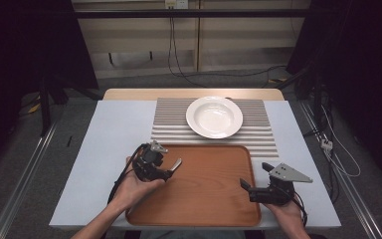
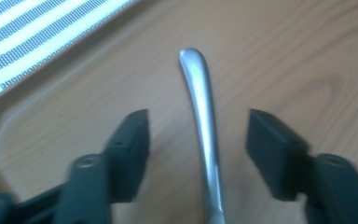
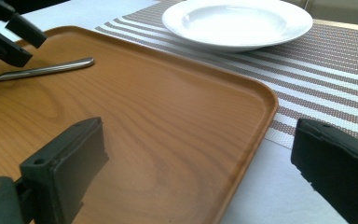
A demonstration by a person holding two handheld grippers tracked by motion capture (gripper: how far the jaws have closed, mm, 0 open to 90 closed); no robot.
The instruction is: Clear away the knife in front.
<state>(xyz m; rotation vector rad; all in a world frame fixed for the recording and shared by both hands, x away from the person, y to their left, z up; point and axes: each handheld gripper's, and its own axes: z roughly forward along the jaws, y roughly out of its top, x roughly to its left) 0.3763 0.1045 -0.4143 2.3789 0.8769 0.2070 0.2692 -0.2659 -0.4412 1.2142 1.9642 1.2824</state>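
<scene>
A silver utensil handle [image 2: 200, 93] lies along the wooden tray [image 1: 204, 199] near its left rim; its other end is hidden under my left gripper. That gripper [image 2: 198, 123] stands open, a jaw on each side of the handle with a gap to both. From above, the left gripper [image 1: 168, 168] sits at the tray's left side with the handle [image 1: 177, 165] sticking out to the right. My right gripper [image 3: 200, 140] is open and empty, its jaws spread over the tray's right rim [image 3: 261, 116]. The high view has the right gripper [image 1: 255, 175] at the tray's right edge.
A white deep plate [image 1: 214, 117] rests empty on a striped placemat [image 1: 169, 124] just beyond the tray. Pale tabletop [image 1: 114, 144] lies bare to the left and right. The table's front edge runs close under both hands.
</scene>
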